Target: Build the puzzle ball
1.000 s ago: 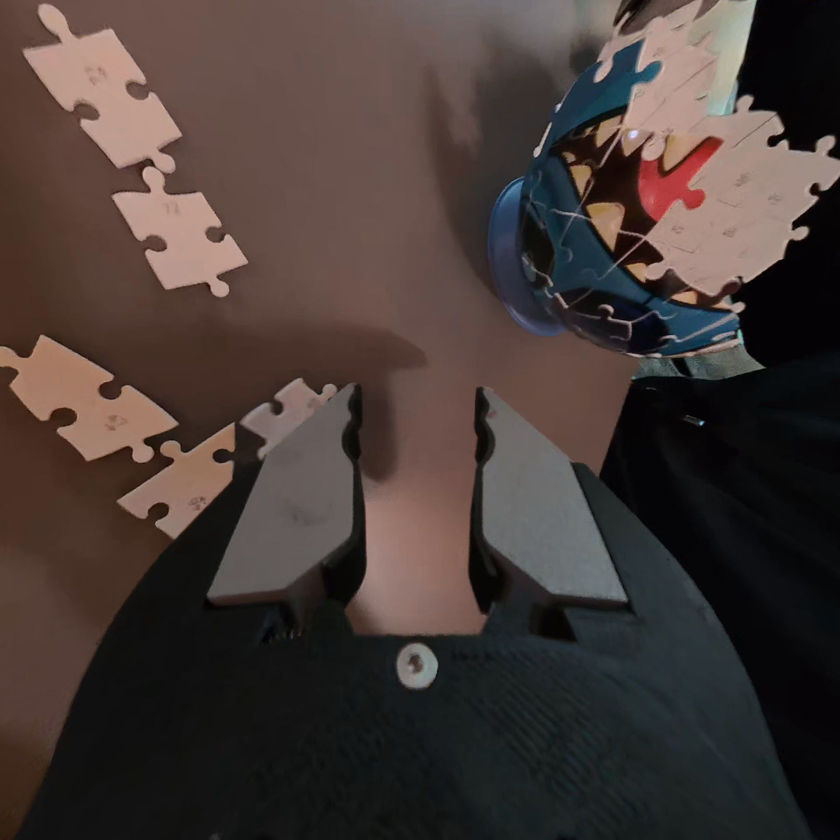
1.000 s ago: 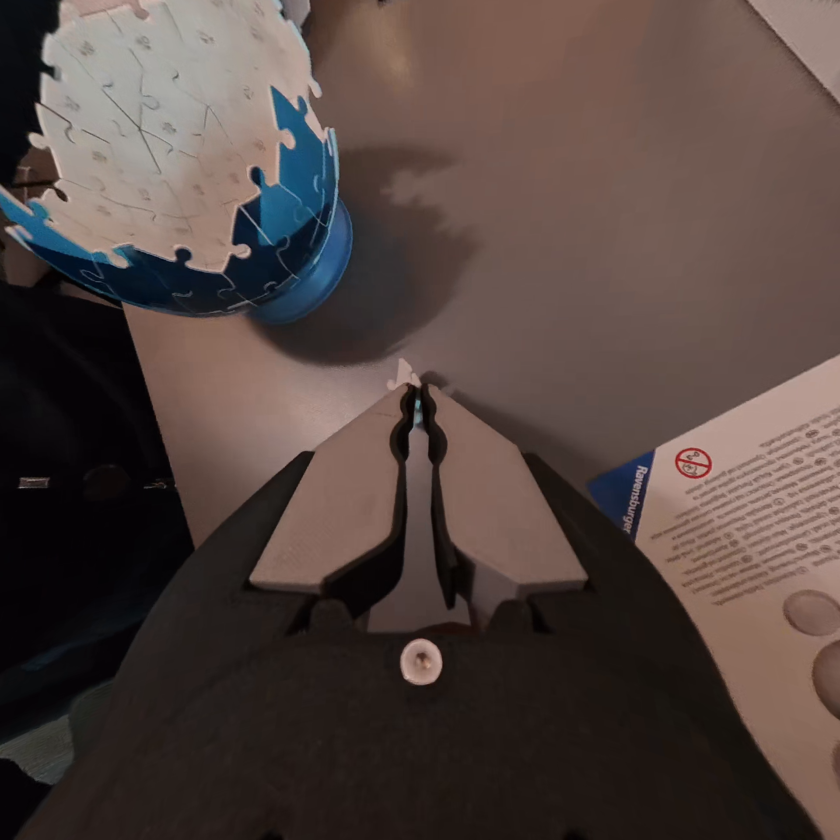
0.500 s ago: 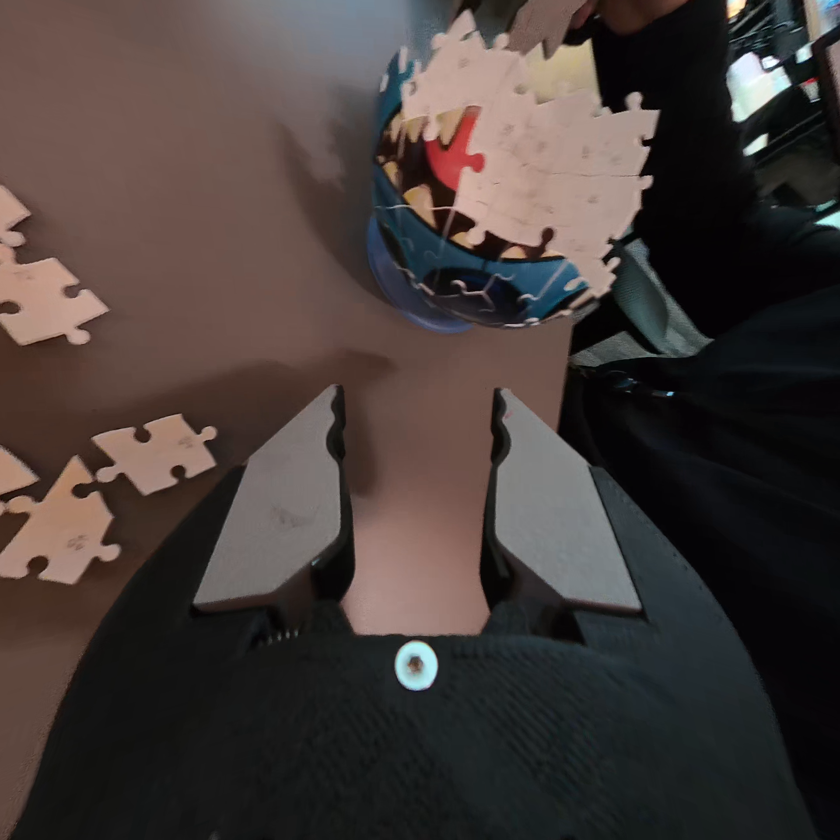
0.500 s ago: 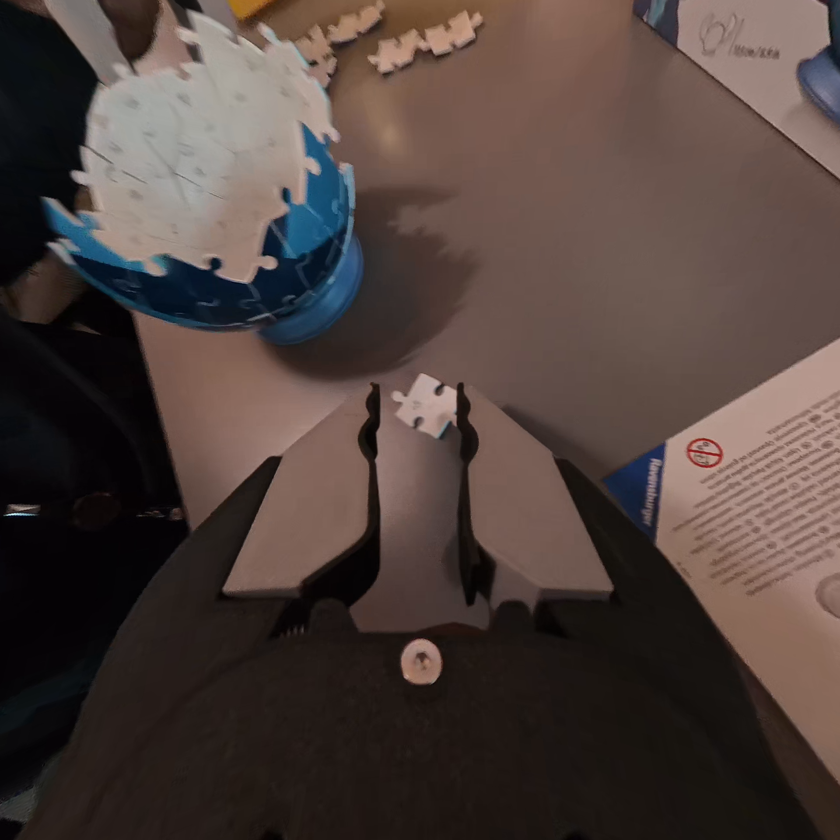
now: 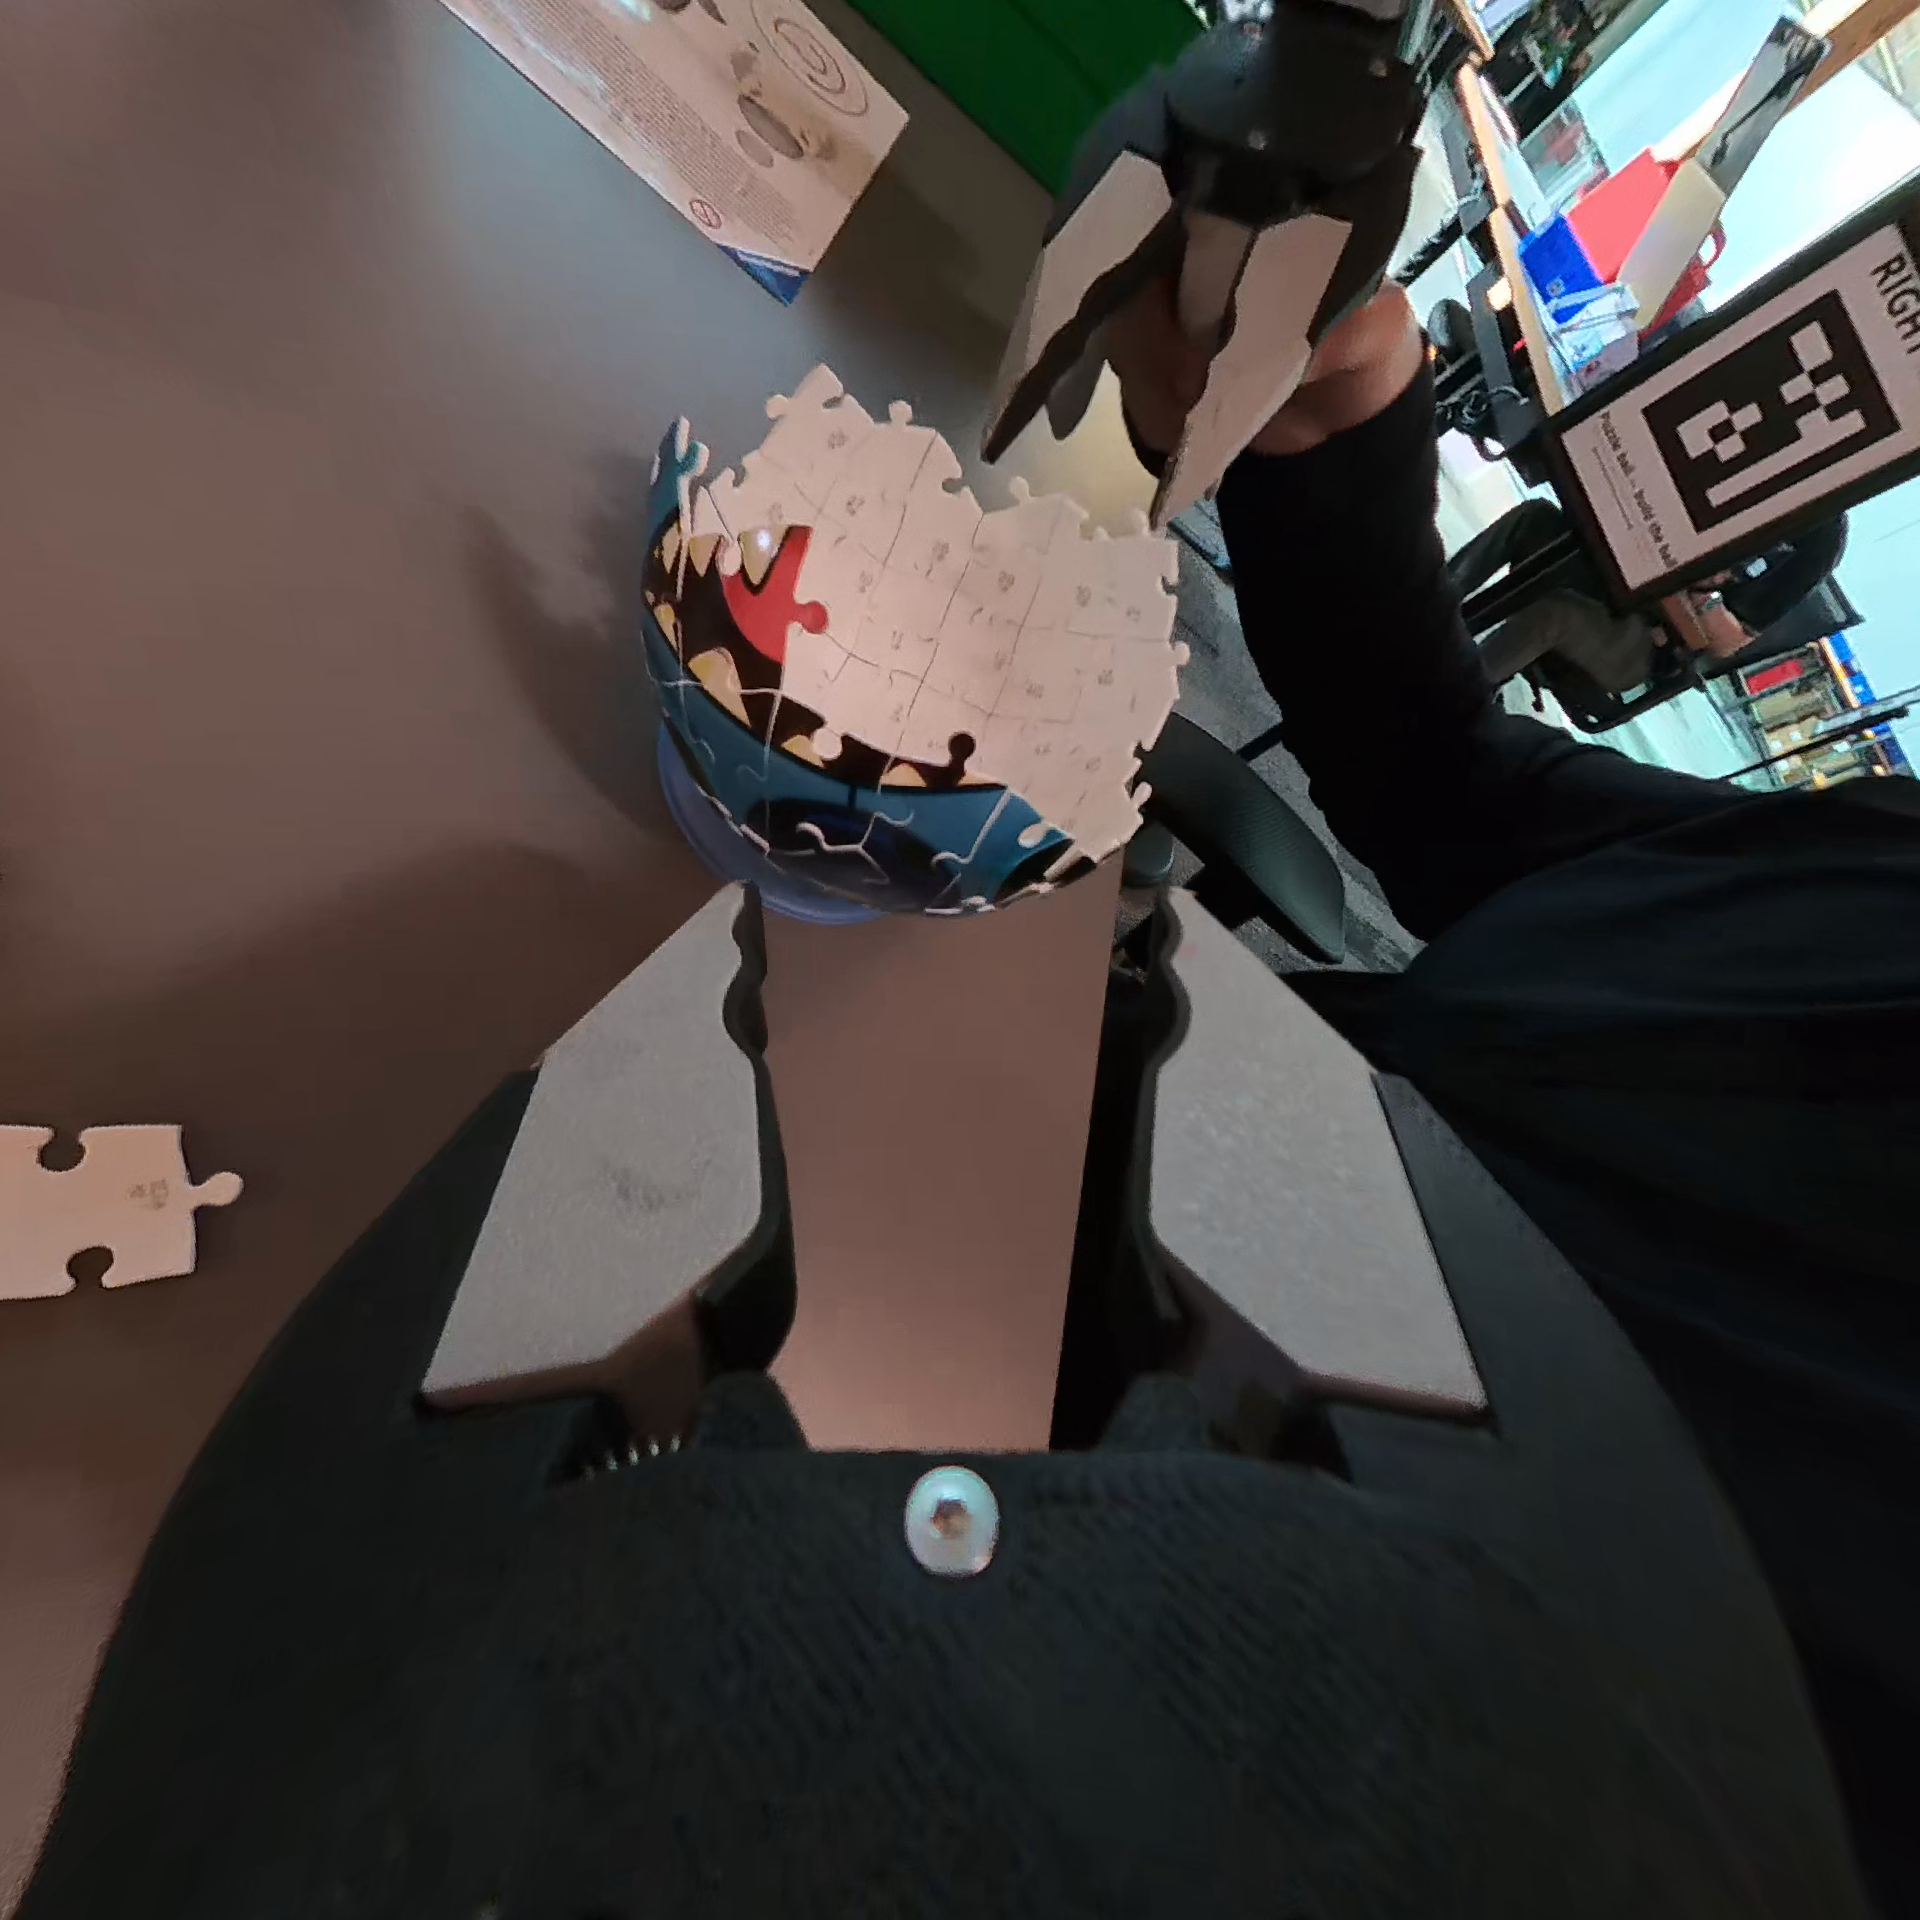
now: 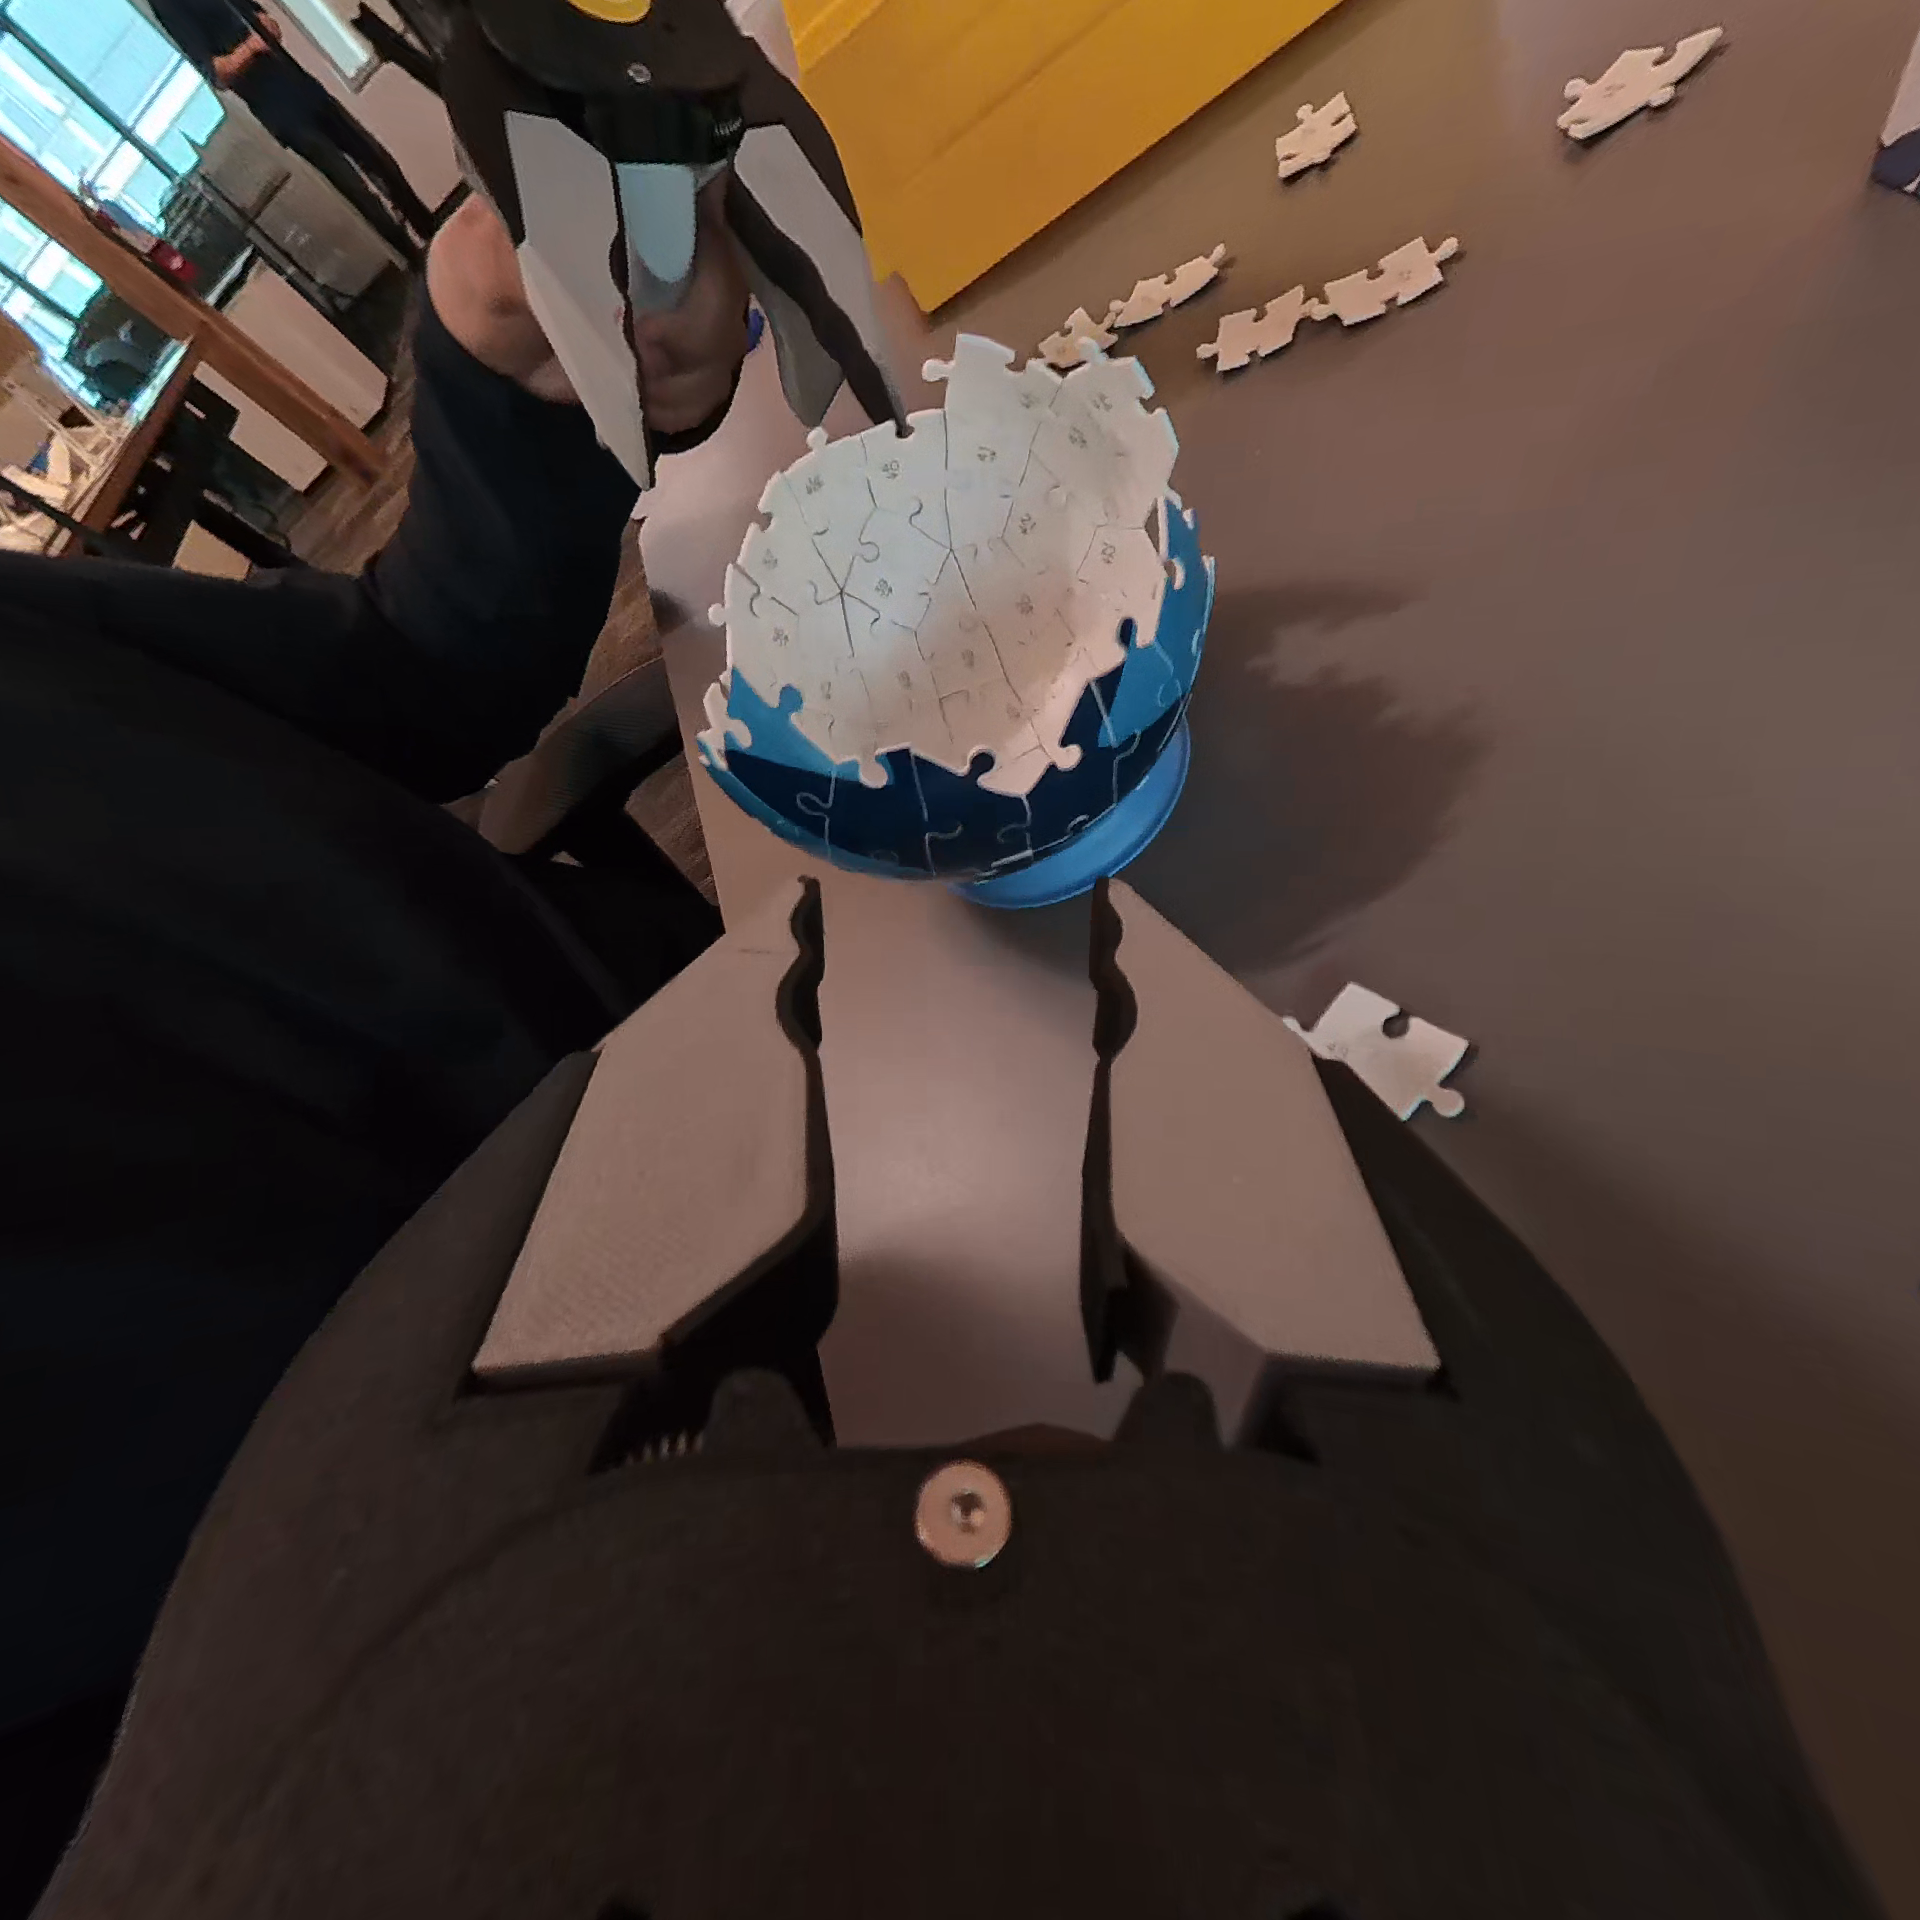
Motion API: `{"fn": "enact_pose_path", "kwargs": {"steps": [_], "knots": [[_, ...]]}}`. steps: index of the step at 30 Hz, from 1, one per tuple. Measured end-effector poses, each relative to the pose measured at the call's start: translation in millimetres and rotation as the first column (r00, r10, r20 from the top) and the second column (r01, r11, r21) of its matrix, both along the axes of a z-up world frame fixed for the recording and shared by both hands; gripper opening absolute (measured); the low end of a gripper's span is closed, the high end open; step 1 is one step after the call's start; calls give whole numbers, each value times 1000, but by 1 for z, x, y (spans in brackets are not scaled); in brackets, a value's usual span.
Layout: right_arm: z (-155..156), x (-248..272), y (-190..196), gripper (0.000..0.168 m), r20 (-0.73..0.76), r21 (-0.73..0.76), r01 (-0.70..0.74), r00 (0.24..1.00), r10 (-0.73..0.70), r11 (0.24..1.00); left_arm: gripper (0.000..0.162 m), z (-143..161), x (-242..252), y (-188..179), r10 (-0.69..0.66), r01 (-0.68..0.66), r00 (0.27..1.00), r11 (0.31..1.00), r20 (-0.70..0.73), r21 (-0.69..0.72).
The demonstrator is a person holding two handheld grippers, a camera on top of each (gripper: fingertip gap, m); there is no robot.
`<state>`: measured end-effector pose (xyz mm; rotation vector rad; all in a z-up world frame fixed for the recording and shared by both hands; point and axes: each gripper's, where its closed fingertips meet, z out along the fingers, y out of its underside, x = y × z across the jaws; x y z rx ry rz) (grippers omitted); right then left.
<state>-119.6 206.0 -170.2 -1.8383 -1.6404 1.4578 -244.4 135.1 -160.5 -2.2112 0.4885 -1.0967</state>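
The half-built puzzle ball [image 5: 935, 644] is an open bowl, blue outside and white inside, on a blue stand [image 5: 717, 842] near the table's edge. My left gripper [image 5: 956, 925] is open and empty, just short of the ball. My right gripper [image 6: 954, 899] is open and empty, also just short of the ball [image 6: 956, 623] on the opposite side. Each gripper shows in the other's view above the ball's far rim: the right one [image 5: 1081, 483] and the left one [image 6: 769, 452]. A loose white piece [image 6: 1382, 1049] lies on the table beside my right fingers.
Several loose white pieces [image 6: 1299, 312] lie at the back near a yellow box [image 6: 1039, 125]. One piece [image 5: 104, 1205] lies left of my left gripper. A printed instruction sheet [image 5: 707, 114] lies on the grey table [image 5: 312, 623]. A person's dark clothing [image 6: 260, 831] fills the table's edge side. The grippers' ends are close to 15 centimetres from one another. The left gripper is farther from the loose white piece [image 6: 1382, 1049], some 20 centimetres, than the right, some 7 centimetres.
My right gripper opened and let go of the small piece, which now lies on the table. Both grippers swung toward the ball and face it from opposite sides. My left gripper opened wider.
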Motion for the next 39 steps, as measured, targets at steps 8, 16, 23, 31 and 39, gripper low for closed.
{"fn": "enact_pose_path", "kwargs": {"steps": [8,16,23,31,39], "knots": [[3,-11,3,51,-6,-163,37,999,-39,986,76,-1,10,9,29,-28,998,999,50,-27],[3,-21,10,53,7,-264,76,997,-77,961,76,0,7,21,75,-73,995,997,68,-32],[-5,-28,4,53,41,-256,60,998,-51,965,76,-4,10,22,70,-68,997,997,38,-40],[-6,-29,0,52,31,-266,44,999,-37,963,75,-10,19,18,32,-32,999,998,12,-49],[-7,-30,0,51,19,-270,45,999,-41,962,74,-17,21,16,19,-19,1000,998,-6,-54]]}}
